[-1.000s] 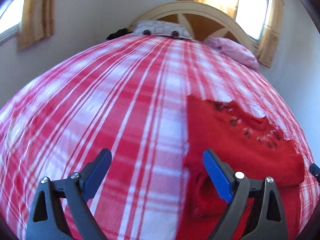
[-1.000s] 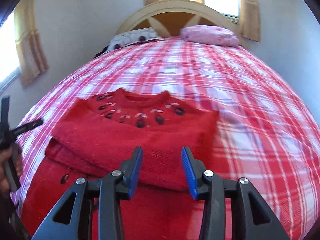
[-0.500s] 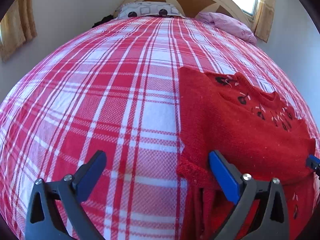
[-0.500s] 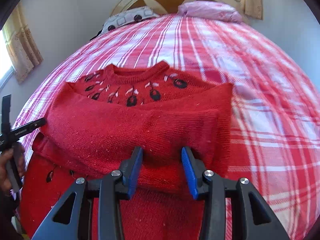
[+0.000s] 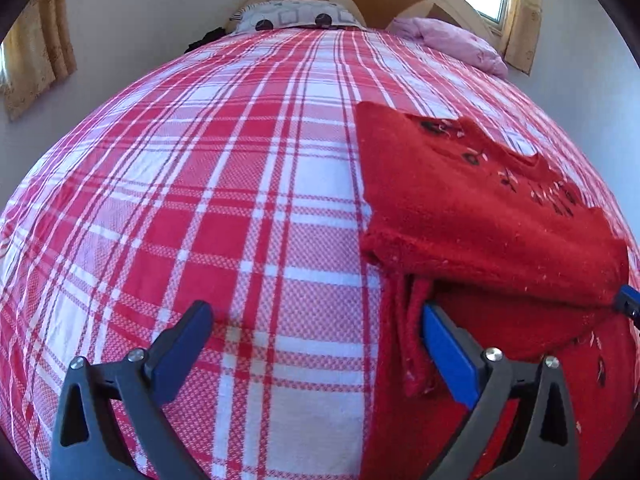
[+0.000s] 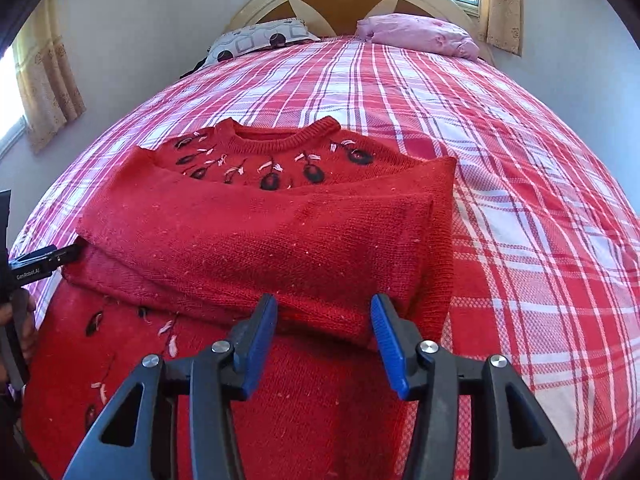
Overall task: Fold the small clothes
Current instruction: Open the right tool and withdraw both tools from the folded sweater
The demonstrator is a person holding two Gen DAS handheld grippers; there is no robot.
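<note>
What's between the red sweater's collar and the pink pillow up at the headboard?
Only bare plaid bedspread. In the right wrist view nothing sits on the stretch from the red sweater collar to the pink pillow.

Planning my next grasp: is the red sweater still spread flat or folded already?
Partly folded. On the red sweater both sleeves lie across the chest below the collar, while the lower body is still spread flat toward the cameras.

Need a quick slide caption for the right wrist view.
Open right gripper at the folded sleeves of a red sweater on a plaid bedspread.
</note>
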